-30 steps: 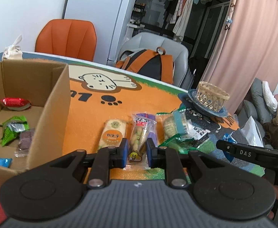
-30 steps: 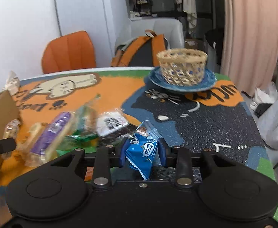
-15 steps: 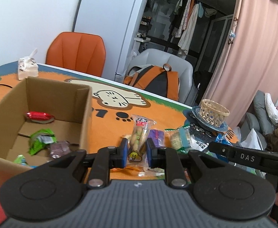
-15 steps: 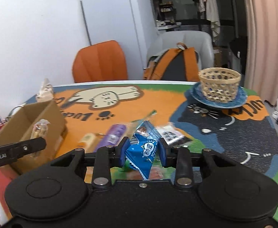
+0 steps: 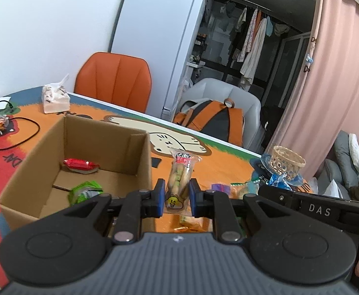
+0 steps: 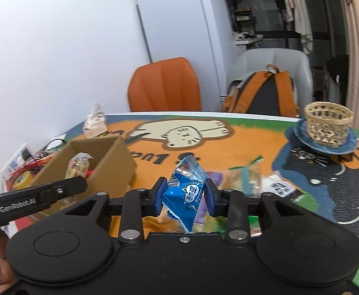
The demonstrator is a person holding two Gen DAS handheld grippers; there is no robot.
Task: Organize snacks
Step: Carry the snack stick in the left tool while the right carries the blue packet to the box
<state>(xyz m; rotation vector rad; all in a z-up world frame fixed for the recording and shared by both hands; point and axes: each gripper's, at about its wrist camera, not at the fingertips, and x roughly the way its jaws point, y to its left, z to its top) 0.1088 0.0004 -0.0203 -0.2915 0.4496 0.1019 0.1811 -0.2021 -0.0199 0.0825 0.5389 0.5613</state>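
Cardboard box is waiting left of both loads: the left gripper is pinching a biscuit packet, the right gripper a blue snack packet. Both are being carried above the table; each probably needs positioning over the box before releasing.

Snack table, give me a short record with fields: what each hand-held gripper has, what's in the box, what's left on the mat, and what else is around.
left hand-held gripper: shut on clear packet of beige biscuit sticks
right hand-held gripper: shut on blue foil snack packet
brown open cardboard box: red wrapped snack, green wrapped snack
loose snacks on the mat: several, blurred, right of the box
woven basket: on blue plate, far right
tissue pack: beyond the box
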